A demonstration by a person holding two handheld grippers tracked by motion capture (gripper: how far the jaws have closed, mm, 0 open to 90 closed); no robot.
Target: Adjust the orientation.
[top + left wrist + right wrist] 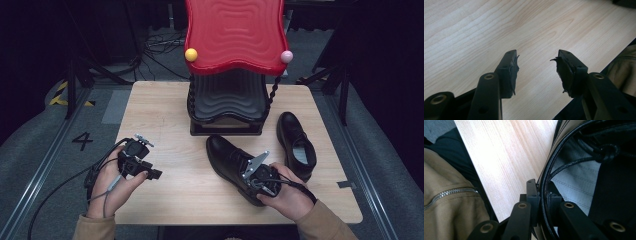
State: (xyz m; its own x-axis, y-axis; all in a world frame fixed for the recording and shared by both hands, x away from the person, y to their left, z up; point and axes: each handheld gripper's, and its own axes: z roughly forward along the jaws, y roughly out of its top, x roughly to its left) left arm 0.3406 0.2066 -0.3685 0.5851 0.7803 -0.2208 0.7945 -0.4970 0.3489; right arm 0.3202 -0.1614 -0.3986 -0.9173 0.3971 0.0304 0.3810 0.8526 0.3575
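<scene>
Two black leather lace-up shoes lie on the light wooden table [165, 110]. The nearer shoe [227, 157] lies toe toward the far left, and my right gripper [256, 179] is at its heel end. In the right gripper view the right gripper [541, 188] is shut on this shoe's collar rim [548, 170], one jaw outside and one inside against the grey striped lining. The second shoe [296, 142] lies to the right, apart from both grippers. My left gripper [152, 172] rests at the table's left side. Its jaws [536, 56] stand open over bare wood with nothing between them.
A small rack stands at the table's far middle, with a wavy red top shelf [235, 35] over a black lower shelf [227, 97]. A yellow ball [191, 54] and a pink ball [286, 56] cap its corners. The person's tan jacket [449, 202] is at the near edge.
</scene>
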